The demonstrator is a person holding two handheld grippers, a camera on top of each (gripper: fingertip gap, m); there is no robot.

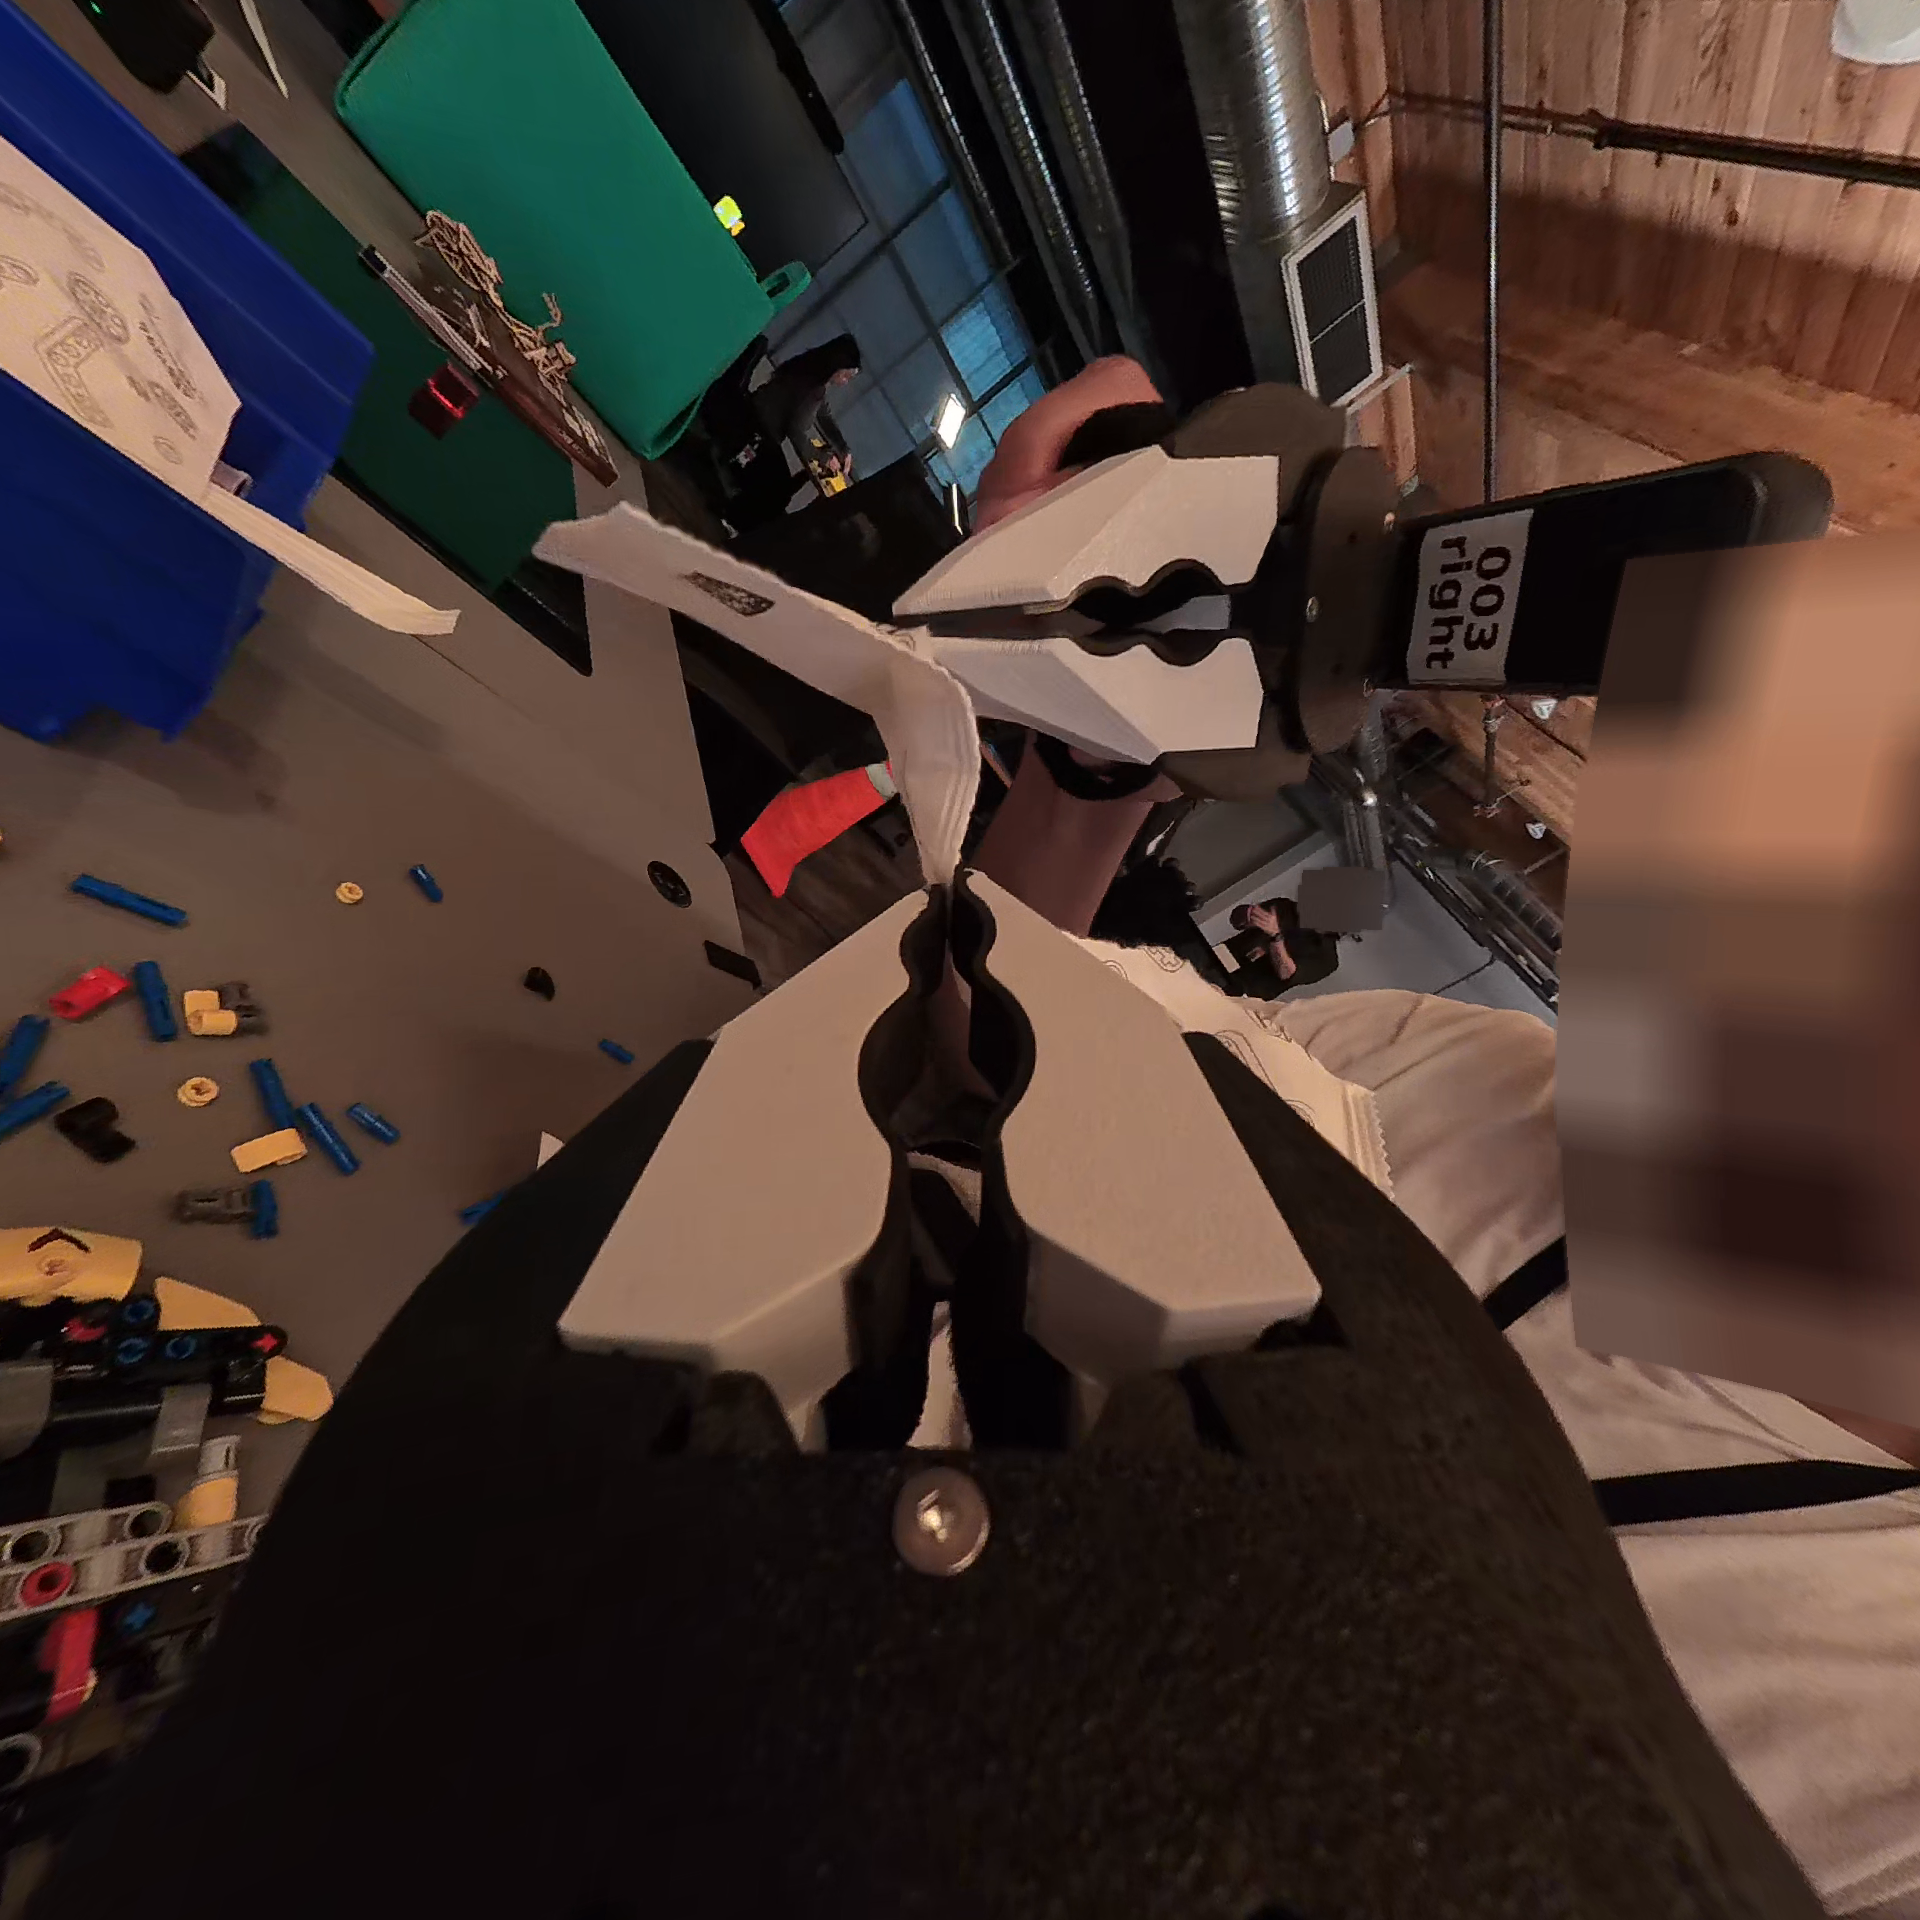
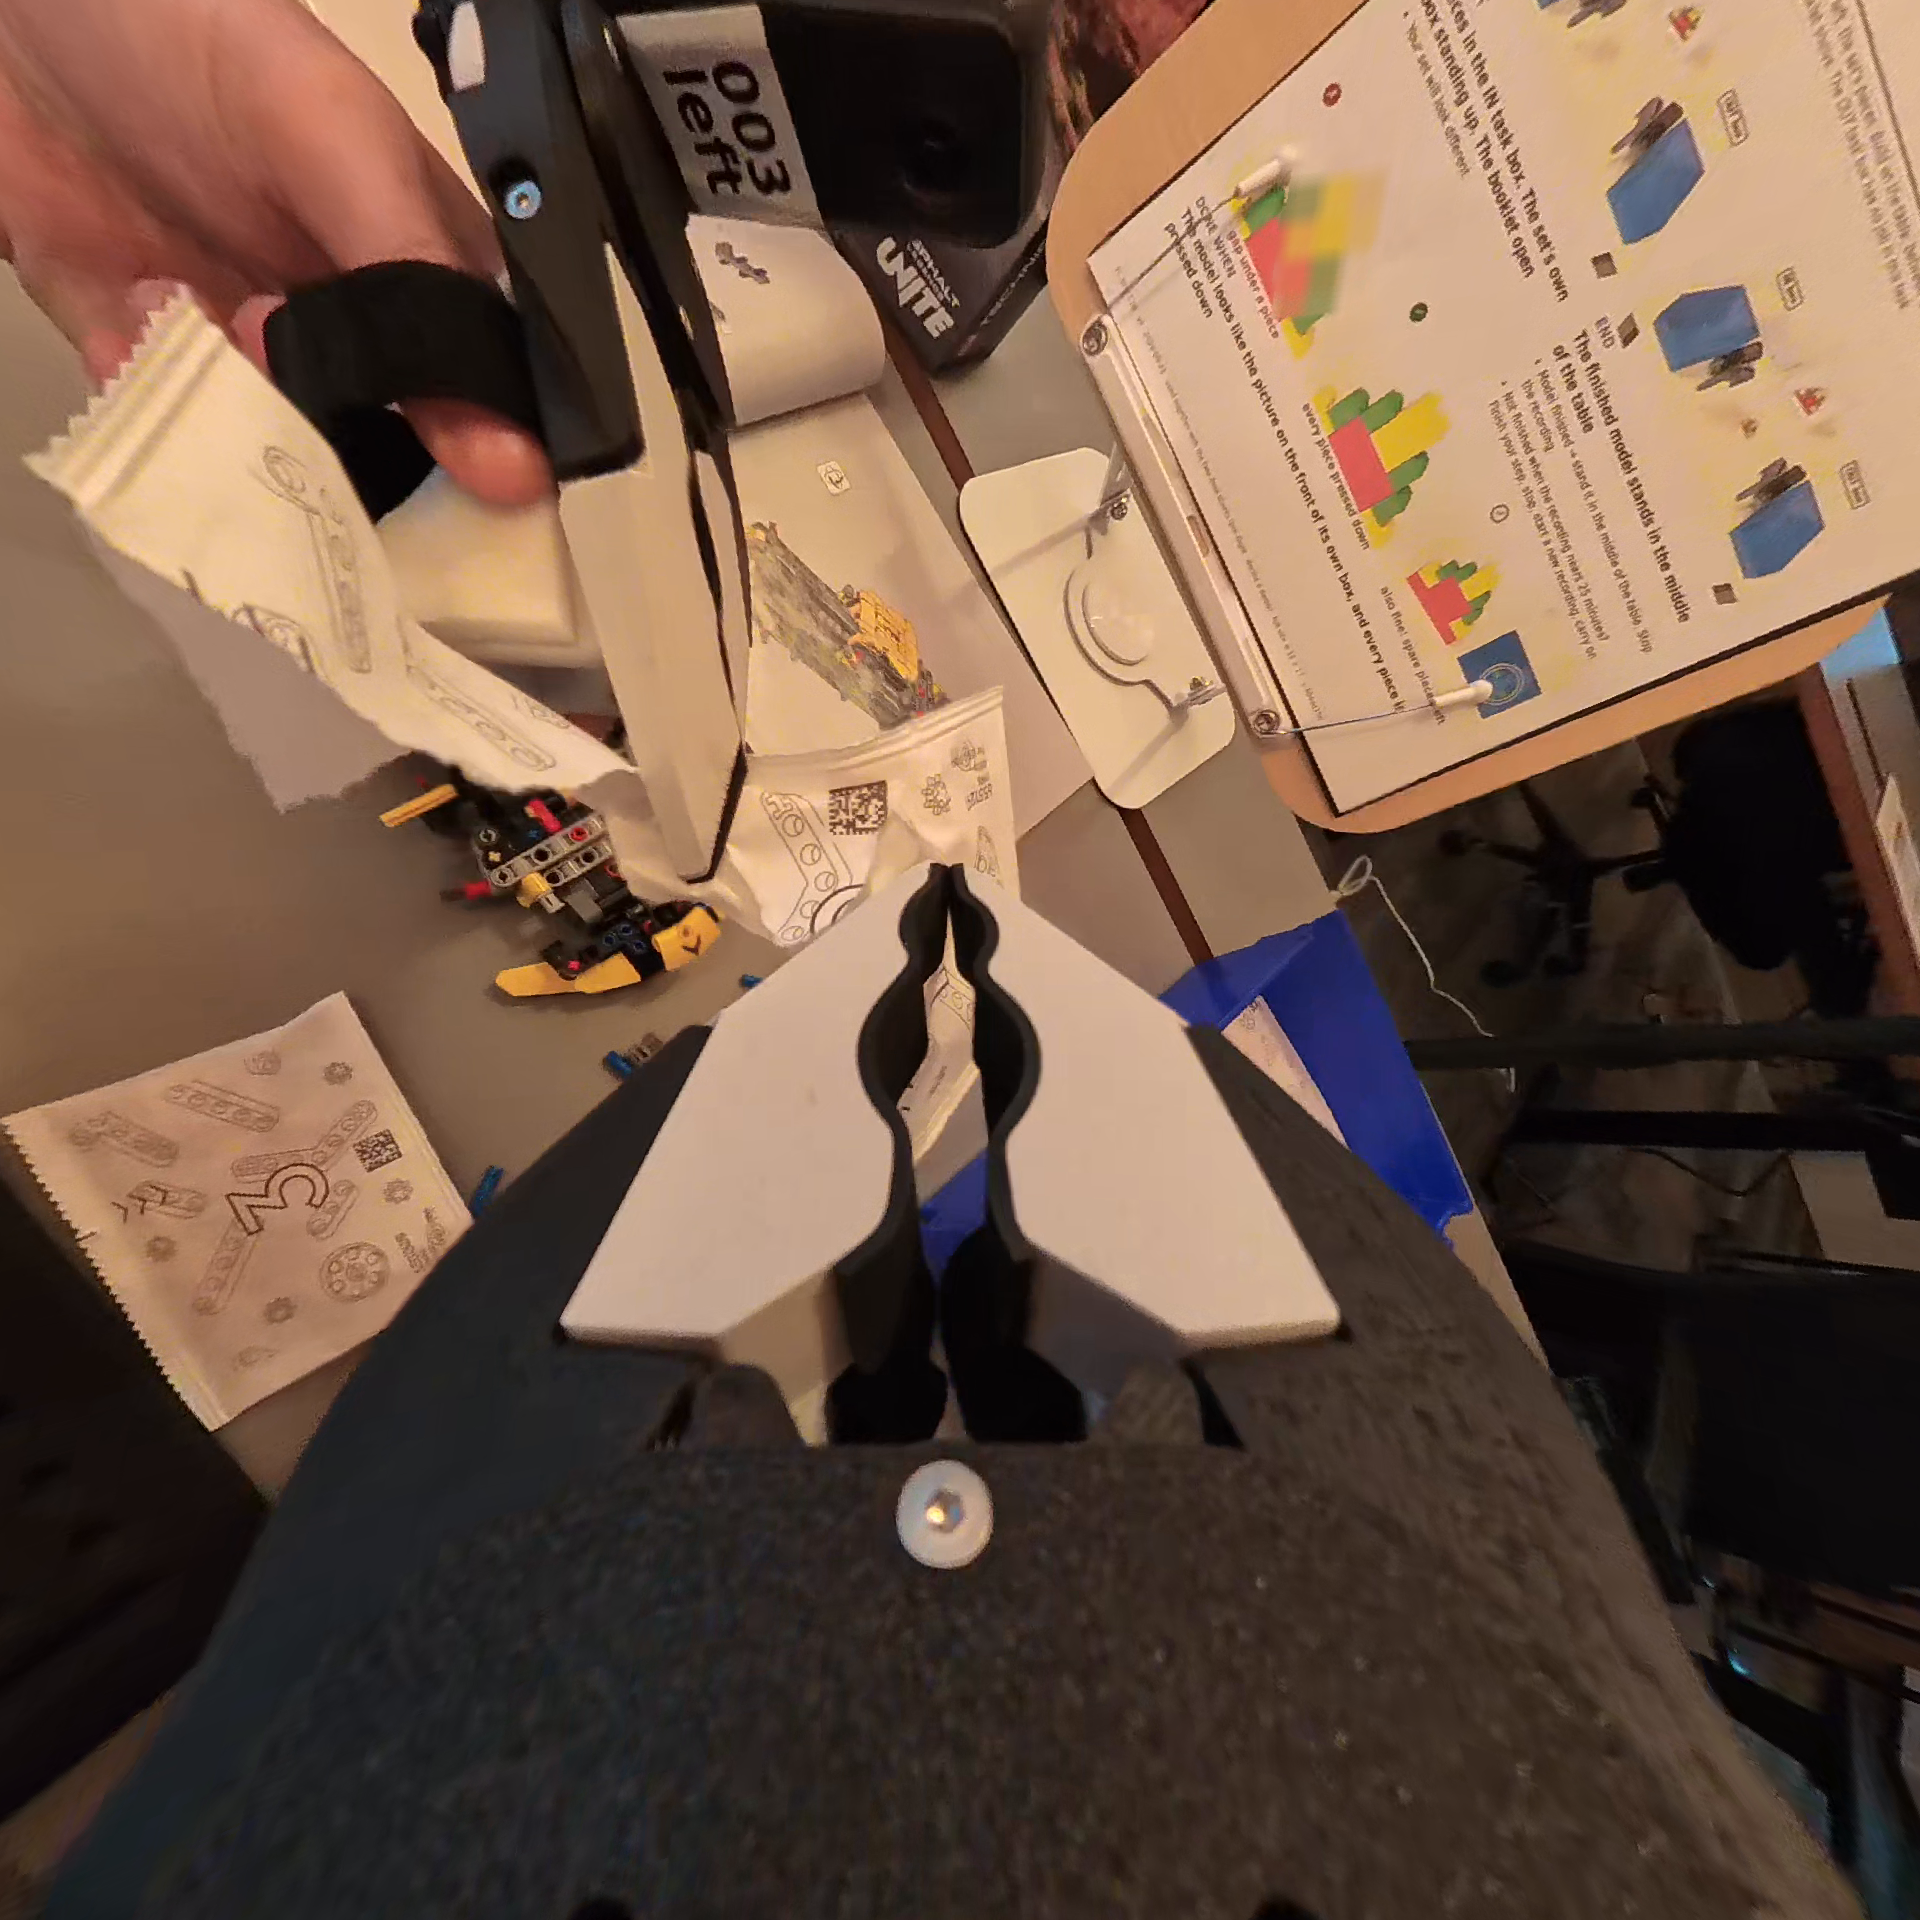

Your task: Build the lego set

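Between your two closed grippers, left gripper (image 1: 948, 891) and right gripper (image 2: 943, 871), hangs the pinched paper bag (image 1: 935, 748); only the right wrist view shows the half-built model (image 2: 582, 883) (beyond its tips).

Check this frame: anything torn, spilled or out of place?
Yes. Both grippers, left and right, pinch one white paper parts bag held in the air, its edge ragged. Small loose pieces lie scattered across the table.

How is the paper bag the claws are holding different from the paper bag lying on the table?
The held paper bag is up in the air, crumpled and twisted between the left claw and right claw. The other paper bag lies flat and smooth on the table, and nothing touches it. Both are white with drawings of building pieces and zigzag edges.
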